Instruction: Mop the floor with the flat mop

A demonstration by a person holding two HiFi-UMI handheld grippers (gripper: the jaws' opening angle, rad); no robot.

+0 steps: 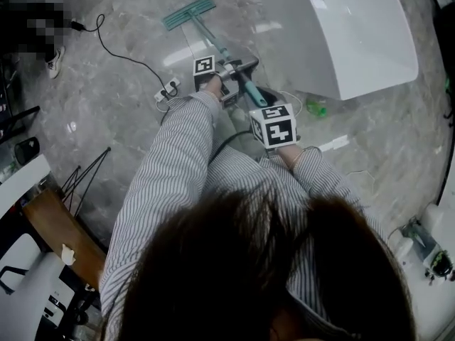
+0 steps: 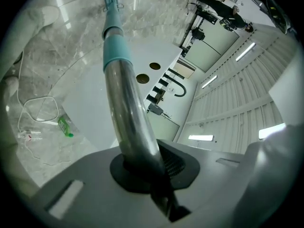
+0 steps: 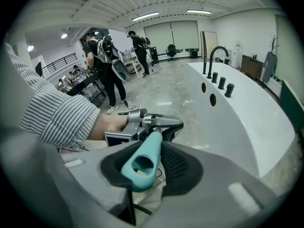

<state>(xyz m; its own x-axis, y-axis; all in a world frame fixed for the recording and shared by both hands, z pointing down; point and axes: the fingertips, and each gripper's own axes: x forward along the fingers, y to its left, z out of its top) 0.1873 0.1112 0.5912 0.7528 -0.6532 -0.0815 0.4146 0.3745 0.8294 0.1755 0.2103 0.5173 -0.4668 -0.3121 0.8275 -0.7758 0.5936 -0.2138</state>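
Clamping flat mop (image 1: 213,38): left hand-held gripper (image 2: 148,167) (right hand-held gripper (image 3: 142,167) too).

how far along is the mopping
Done: both grips set, left gripper shut on the mop pole, right gripper shut on its teal handle end. In hand: mop head flat on the floor by the bathtub. Left: unclear, no mopped patch is distinguishable.

Teal flat mop (image 1: 188,13), striped sleeves (image 1: 173,158)
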